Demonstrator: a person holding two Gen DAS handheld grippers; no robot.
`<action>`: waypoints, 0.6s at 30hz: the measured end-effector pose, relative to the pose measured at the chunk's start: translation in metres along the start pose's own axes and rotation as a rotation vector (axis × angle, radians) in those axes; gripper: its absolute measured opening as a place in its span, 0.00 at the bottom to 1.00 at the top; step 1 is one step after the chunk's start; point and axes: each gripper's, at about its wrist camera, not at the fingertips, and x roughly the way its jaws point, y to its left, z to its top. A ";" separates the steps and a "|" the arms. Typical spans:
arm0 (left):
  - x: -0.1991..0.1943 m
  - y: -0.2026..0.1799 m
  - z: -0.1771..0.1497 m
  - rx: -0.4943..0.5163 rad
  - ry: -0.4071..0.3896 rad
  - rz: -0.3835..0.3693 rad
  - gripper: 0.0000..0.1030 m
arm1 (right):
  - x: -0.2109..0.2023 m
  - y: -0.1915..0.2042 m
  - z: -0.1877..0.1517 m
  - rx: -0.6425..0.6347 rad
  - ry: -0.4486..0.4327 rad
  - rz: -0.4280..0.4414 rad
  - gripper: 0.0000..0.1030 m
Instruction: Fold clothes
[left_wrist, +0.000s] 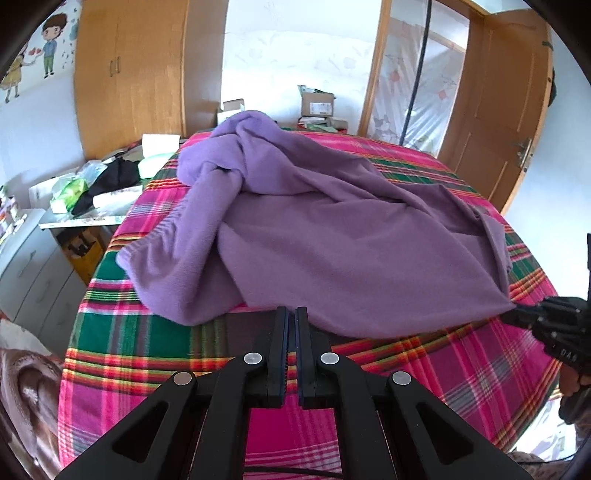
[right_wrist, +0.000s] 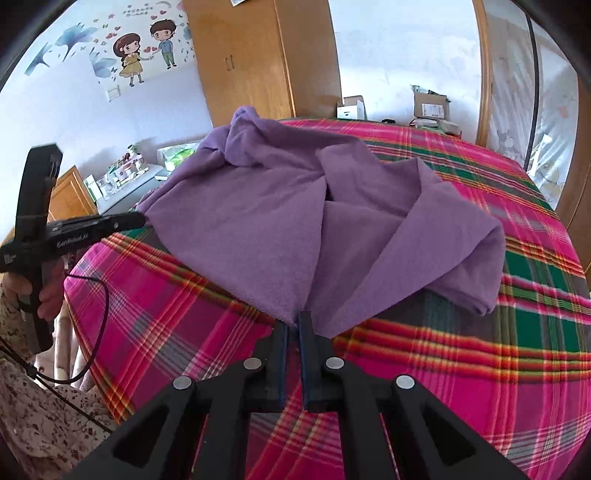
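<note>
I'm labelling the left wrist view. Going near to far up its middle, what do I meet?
Left tool → bare plaid bedcover → purple garment → cardboard box beyond the bed → white wall.

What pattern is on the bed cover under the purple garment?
Pink, green and orange plaid on the bed cover, clearest in the right wrist view.

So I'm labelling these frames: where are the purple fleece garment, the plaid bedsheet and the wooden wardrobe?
purple fleece garment (left_wrist: 332, 236): left wrist view, on its flat middle panel.
plaid bedsheet (right_wrist: 480, 369): right wrist view, on a bare pink patch near the right side.
wooden wardrobe (left_wrist: 129, 74): left wrist view, on its door by the handles.
</note>
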 end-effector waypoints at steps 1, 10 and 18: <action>0.001 -0.002 0.001 0.007 0.001 -0.007 0.03 | -0.001 0.001 -0.001 0.001 0.000 0.005 0.05; 0.019 -0.041 0.019 0.107 0.030 -0.101 0.13 | 0.006 0.001 0.001 0.007 0.033 -0.008 0.07; 0.043 -0.066 0.054 0.147 0.085 -0.184 0.19 | -0.002 -0.014 0.004 0.071 0.047 0.067 0.16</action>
